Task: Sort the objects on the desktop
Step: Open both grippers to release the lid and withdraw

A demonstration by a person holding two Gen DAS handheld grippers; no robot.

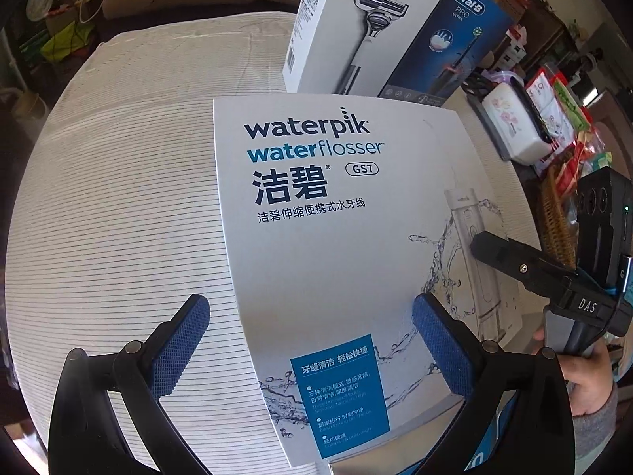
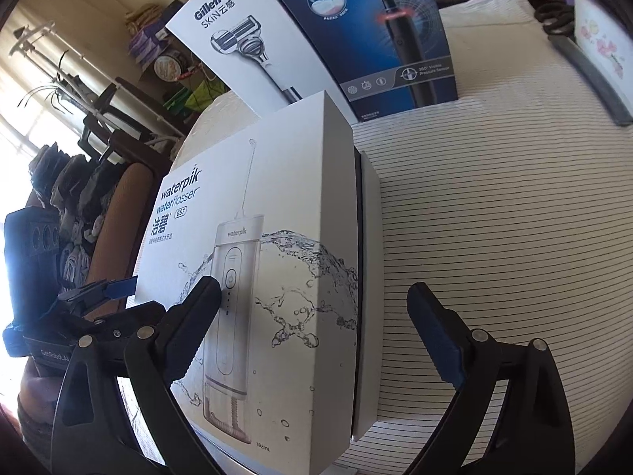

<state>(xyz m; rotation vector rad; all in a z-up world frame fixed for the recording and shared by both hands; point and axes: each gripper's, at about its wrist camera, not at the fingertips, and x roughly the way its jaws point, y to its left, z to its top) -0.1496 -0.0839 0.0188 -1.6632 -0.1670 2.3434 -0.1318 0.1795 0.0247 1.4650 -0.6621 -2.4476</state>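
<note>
Right now the white Waterpik box [image 1: 340, 261] stands up on the striped cloth [image 1: 118, 198], in the middle of both views. The left claw [image 1: 310, 346] is wide open, with the box's near corner between its blue pads [image 1: 182, 348]. No pad touches the box yet, I think. The right claw [image 2: 316, 328] is wide open too. Its left finger looks very near the box's picture side, maybe touching; I cannot tell.

I think the step is to grab this box so it can be put with the other boxes. To do it well, push one claw forward so both pads sit flat on two sides, low down, then squeeze slowly. A corner grip could make the tall box twist or tip.

In the left view, the Gillette box [image 1: 356, 27] and the blue Oral-B box [image 1: 451, 43] stand at 12 o'clock, just behind. Only this view shows the tissue box [image 1: 510, 118] and the basket [image 1: 554, 221] at 3 o'clock. Only the right view shows the box's lid sits a bit off, with a dark gap [image 2: 359, 261] down its side, and a hanging plant [image 2: 43, 91] at 9 o'clock.
</note>
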